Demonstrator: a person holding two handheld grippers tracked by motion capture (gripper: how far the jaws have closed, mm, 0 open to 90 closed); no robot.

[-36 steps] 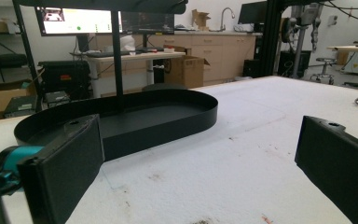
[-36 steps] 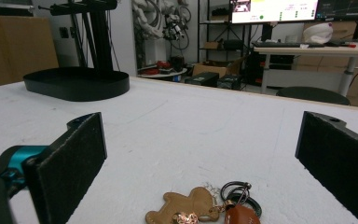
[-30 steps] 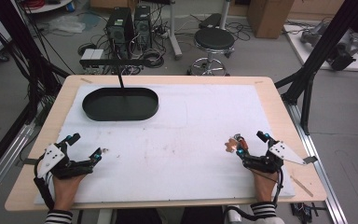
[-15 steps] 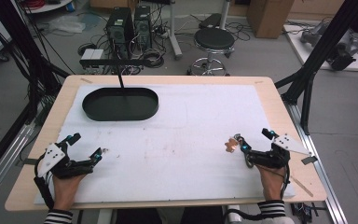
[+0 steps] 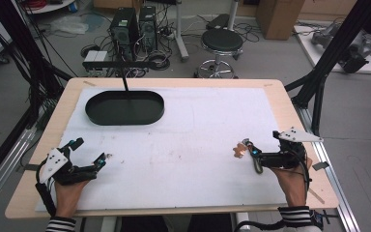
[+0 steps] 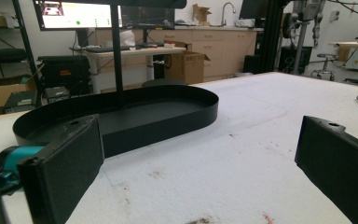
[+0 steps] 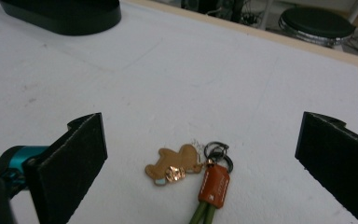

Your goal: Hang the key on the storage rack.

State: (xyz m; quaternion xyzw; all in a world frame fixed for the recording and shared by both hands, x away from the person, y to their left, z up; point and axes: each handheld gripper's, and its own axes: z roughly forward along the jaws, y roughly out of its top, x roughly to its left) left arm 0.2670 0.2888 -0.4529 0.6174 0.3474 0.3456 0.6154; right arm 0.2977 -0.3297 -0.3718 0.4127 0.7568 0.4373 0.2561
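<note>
Right gripper (image 7: 200,154) spread wide, jaws well apart, holding nothing, low over the white mat (image 5: 198,125) near the table's right edge. Directly ahead, between the two jaws and a little short of them: a keychain (image 7: 193,179) lying flat on the mat, made of a tan figure charm (image 7: 173,166), a small dark ring (image 7: 216,151), an orange leather tab (image 7: 214,185) and a green cord (image 7: 203,213). Long axis running from the cord at the near edge up toward the ring, roughly along the gripper's own line; charm splayed off to the left of it. In the high view, same keychain (image 5: 245,151) just at the tips of the right gripper (image 5: 257,159). Probably a short advance and a close across the tab needed for a pickup.

Left gripper (image 5: 91,153) also open and empty, far across the mat, well apart from the keychain, facing the black oval tray (image 6: 121,116) at the far left. Right hand plainly the nearer.
</note>
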